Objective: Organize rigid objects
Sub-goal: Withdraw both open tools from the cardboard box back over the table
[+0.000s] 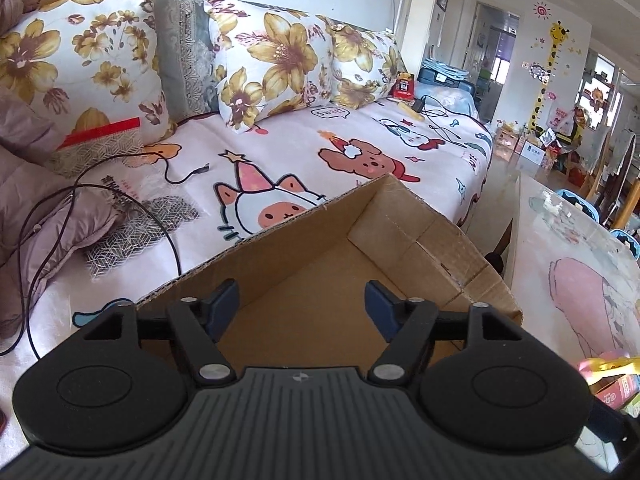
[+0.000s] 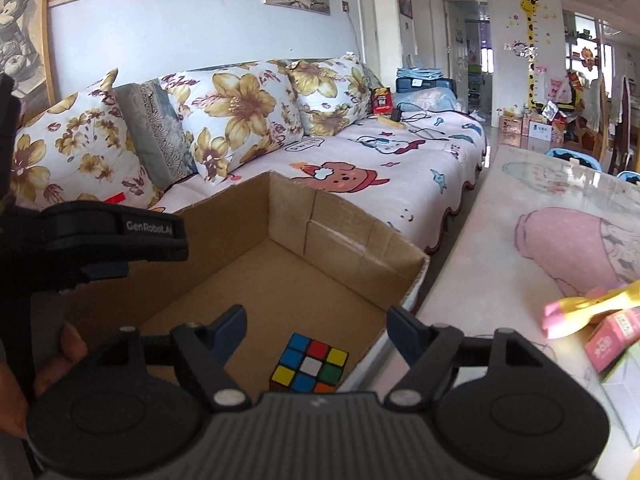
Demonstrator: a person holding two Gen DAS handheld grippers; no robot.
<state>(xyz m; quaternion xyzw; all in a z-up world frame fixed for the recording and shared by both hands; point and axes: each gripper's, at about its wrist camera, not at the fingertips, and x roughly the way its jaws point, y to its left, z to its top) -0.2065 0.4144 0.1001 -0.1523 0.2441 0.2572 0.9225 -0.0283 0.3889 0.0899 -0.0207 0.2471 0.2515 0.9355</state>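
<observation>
Beyond both claws: a sofa (image 1: 304, 152) under a cartoon-print cover, floral cushions (image 1: 276, 64) along its back, a black cable (image 1: 168, 184) trailing across the seat. To the right of the claws: a glossy counter (image 2: 500, 240) with a pink print, a pink carton (image 2: 612, 336) and a pink-and-yellow wrapper (image 2: 580, 308) at its near right.

Directly ahead of and below both claws: an open cardboard box (image 2: 328, 220), butted against the counter edge. Inside, just below the right claw (image 2: 316, 322): a Rubik's cube (image 2: 310, 364), flat on the box floor near the counter-side wall.

Left claw (image 1: 302, 300): spread wide over the box, holding nothing, touching nothing. Right claw: spread wide as well, empty, clear of the cube.
</observation>
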